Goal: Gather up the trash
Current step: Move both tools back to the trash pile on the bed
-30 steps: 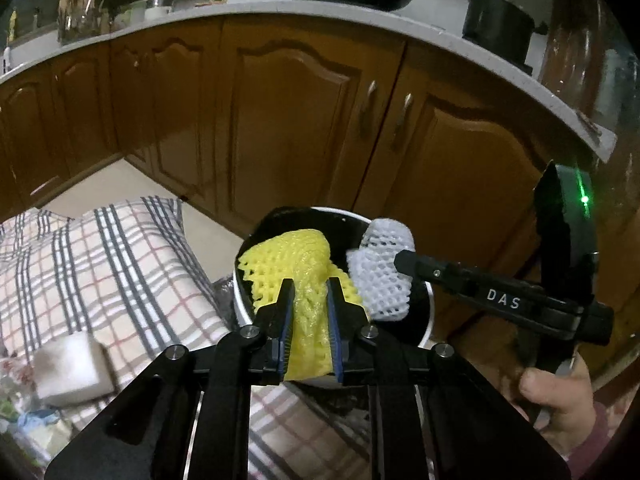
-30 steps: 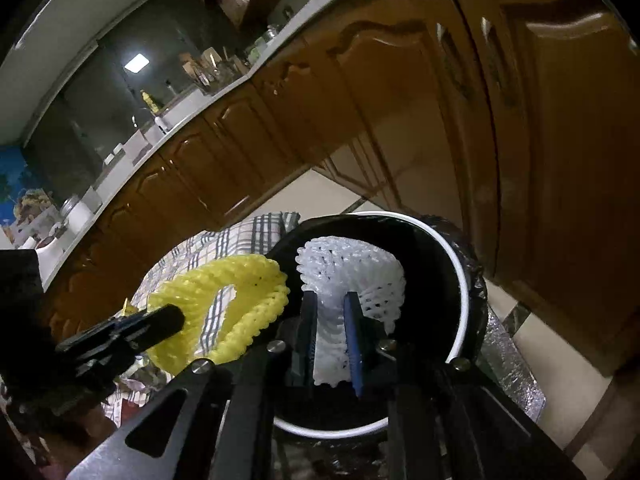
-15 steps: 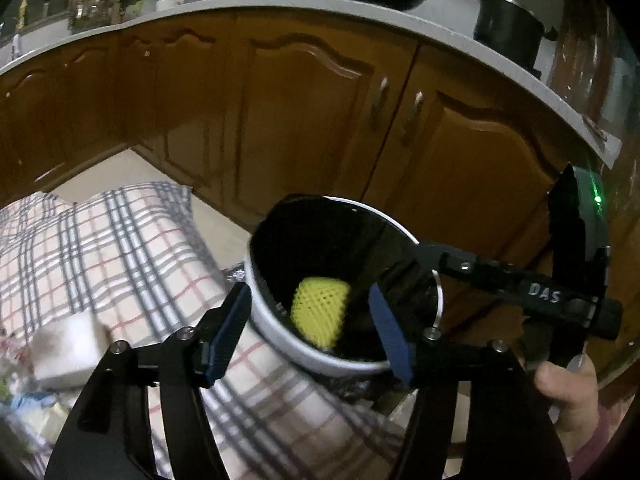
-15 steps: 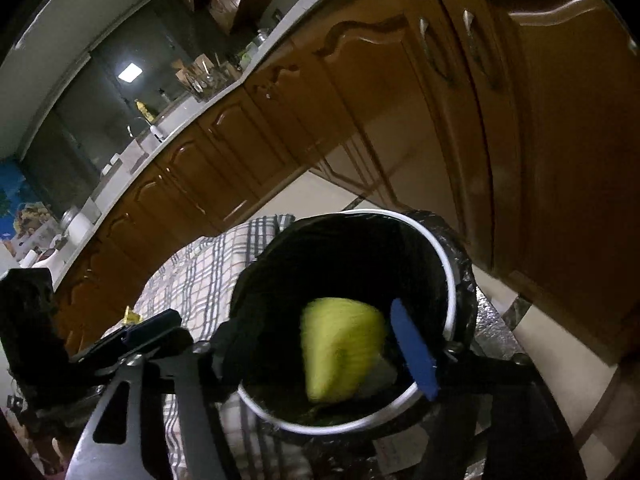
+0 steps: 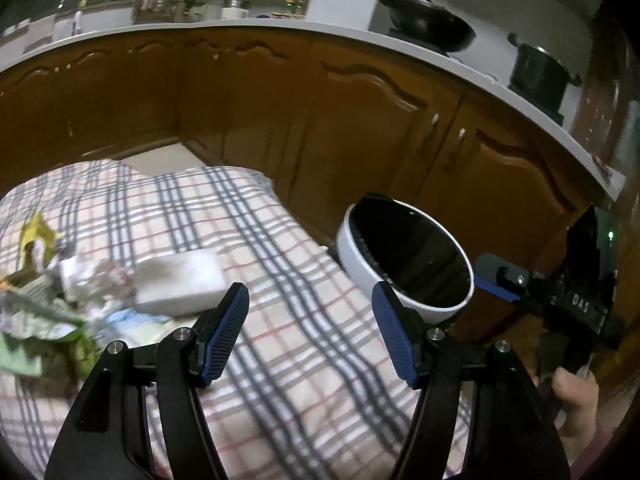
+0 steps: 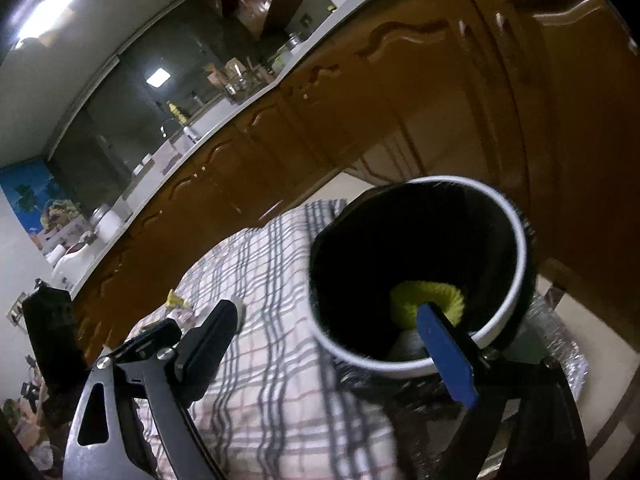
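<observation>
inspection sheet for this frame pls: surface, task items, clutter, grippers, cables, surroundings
Surface: checked plaid cloth, rumpled.
Job's things: white-rimmed bin with black liner beside cloth; yellow foam net inside it.
Clutter: white foam block and crumpled wrappers on cloth.
Grippers: left gripper open, empty; right gripper open, empty, near bin.
Cables: nothing seen.
Surroundings: brown wooden cabinets, black wok on counter.

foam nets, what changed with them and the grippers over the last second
Both grippers let go: the left gripper dropped the yellow foam net and the right gripper the white one into the trash bin, then opened and drew back. The bin and checked cloth stayed put.
</observation>
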Available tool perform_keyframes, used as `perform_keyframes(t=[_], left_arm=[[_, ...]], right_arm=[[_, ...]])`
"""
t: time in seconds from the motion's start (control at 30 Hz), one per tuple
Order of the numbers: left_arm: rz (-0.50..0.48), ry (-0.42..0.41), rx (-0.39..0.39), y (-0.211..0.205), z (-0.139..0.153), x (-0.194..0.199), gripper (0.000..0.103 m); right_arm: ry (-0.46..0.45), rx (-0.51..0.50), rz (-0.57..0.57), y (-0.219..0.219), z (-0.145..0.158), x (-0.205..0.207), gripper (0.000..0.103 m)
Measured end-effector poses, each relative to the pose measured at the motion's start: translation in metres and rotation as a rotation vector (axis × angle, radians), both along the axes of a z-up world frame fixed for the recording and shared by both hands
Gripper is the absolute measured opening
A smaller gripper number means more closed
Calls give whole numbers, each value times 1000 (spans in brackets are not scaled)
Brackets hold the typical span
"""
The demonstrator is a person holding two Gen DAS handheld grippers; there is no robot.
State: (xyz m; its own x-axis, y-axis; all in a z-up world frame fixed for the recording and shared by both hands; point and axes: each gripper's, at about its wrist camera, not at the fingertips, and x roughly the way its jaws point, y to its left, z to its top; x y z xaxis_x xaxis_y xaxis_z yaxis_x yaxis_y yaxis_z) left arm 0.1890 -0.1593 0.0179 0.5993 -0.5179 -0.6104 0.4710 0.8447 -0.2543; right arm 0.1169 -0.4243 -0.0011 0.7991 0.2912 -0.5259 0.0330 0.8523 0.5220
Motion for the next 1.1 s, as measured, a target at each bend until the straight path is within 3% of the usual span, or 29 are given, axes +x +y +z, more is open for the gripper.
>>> perform_keyframes(t=[0.6,1.1], left_arm=[[200,-5,-11,107,-4,-22,65],[352,13,7,174,-11,-9,65]], right_arm=[[5,13,157,85,-9,0,93],[14,-27,327,164,-16,32,93]])
